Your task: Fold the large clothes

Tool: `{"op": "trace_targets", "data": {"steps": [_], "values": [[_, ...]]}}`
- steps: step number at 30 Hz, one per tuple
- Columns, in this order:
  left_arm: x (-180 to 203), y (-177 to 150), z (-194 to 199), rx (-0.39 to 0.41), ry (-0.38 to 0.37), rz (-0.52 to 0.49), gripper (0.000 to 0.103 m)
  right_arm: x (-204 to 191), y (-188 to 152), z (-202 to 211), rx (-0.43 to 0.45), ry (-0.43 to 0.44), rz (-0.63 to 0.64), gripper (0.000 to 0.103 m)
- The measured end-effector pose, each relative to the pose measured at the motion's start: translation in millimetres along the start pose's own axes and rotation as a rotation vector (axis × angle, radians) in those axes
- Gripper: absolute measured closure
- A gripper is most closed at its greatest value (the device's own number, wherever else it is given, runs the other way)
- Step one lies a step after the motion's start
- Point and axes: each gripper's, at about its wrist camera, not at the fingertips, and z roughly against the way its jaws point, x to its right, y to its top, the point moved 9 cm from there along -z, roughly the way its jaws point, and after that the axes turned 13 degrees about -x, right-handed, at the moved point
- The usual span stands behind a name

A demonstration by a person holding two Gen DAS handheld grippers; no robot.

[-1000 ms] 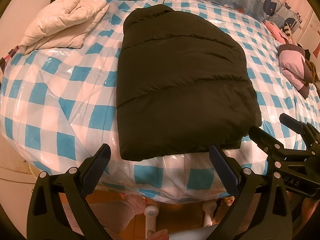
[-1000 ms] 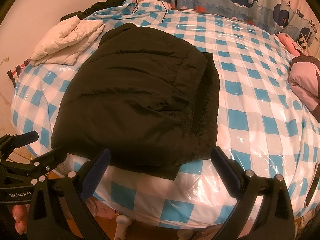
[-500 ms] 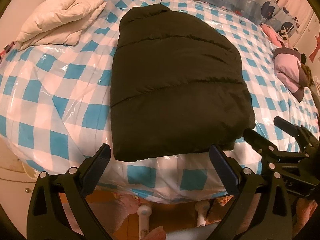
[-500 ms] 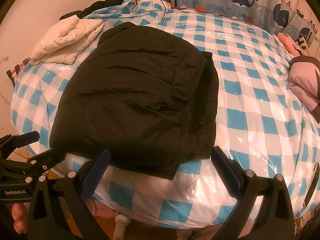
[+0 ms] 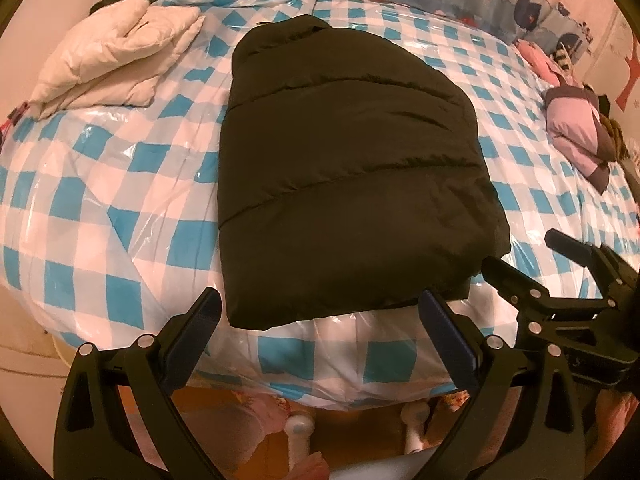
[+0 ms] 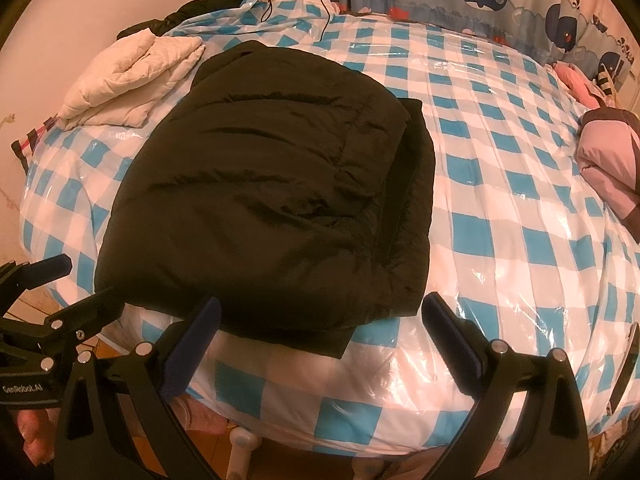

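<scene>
Hovering side by side at the bed's near edge, both grippers gape wide, empty.
Left gripper [image 5: 320, 336] and right gripper [image 6: 322, 330] level at the folded black puffer jacket [image 5: 344, 184], frame centre, on the checked bedcover [image 5: 100, 184].

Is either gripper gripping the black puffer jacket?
No: left gripper and right gripper both hang open before the black puffer jacket.

1 blk jacket [image 5: 344, 168], 1 white jacket [image 5: 116, 64], 2 tools [image 5: 320, 320]
</scene>
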Motion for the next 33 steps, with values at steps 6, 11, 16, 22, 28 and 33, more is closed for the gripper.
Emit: {"op": "trace_targets", "data": {"steps": [6, 11, 16, 22, 28, 33], "values": [[5.3, 0.1, -1.9, -0.014, 0.065, -0.039, 0.008, 5.6, 0.5, -4.3, -0.006, 0.002, 0.007, 0.007], [4.6, 0.4, -0.9, -0.014, 0.065, -0.029, 0.008, 7.0, -1.4, -4.9, -0.008, 0.003, 0.002, 0.007], [1.6, 0.7, -3.4, -0.022, 0.058, -0.015, 0.008, 3.7, 0.7, -5.8, -0.012, 0.002, 0.001, 0.007], [1.5, 0.0, -6.0, -0.029, 0.061, -0.015, 0.008, 3.2, 0.9, -6.8, -0.014, 0.002, 0.003, 0.007], [2.6, -0.7, -6.0, -0.03, 0.052, -0.014, 0.008, 3.2, 0.2, -7.0, -0.015, 0.003, 0.003, 0.007], [5.3, -0.2, -0.4, 0.0, -0.001, -0.015, 0.008, 1.7, 1.0, -7.6, -0.016, 0.002, 0.002, 0.007]]}}
